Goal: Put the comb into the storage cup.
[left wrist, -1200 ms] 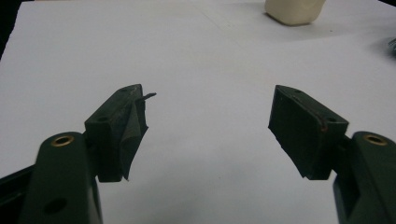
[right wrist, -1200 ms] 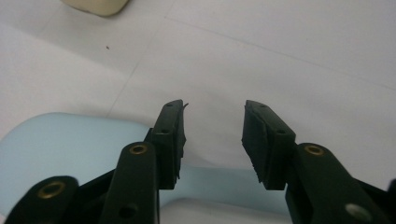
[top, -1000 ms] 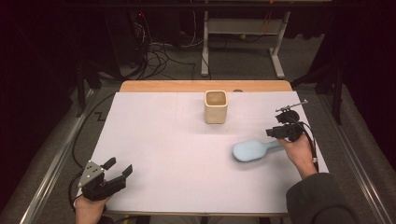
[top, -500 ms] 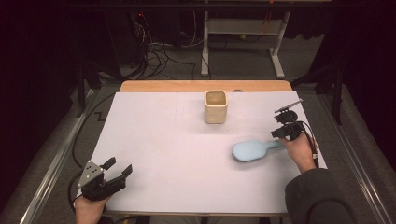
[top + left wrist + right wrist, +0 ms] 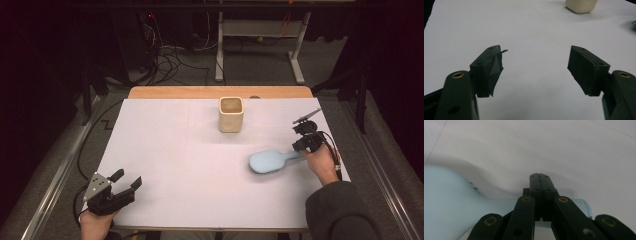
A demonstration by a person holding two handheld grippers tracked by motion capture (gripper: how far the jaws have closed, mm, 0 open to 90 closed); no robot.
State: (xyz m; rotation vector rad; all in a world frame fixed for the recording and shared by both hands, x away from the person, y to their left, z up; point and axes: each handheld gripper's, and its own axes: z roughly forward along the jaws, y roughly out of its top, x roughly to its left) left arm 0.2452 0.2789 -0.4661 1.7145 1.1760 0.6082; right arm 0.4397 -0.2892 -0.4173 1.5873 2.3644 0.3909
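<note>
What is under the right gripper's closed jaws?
The light blue hairbrush handle runs beneath the shut right gripper, on the white table. The jaws cover the handle's middle; contact cannot be told.

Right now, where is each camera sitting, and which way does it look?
High view: above the person's side, looking forward and down on the white table; both hands show, with the left hand-held gripper and right hand-held gripper.
Left gripper view: on the left one, facing along its open jaws toward the cream cup.
Right gripper view: on the right one, facing past its shut jaws at the blue brush.
Shared: high view also sees cup and brush.
</note>
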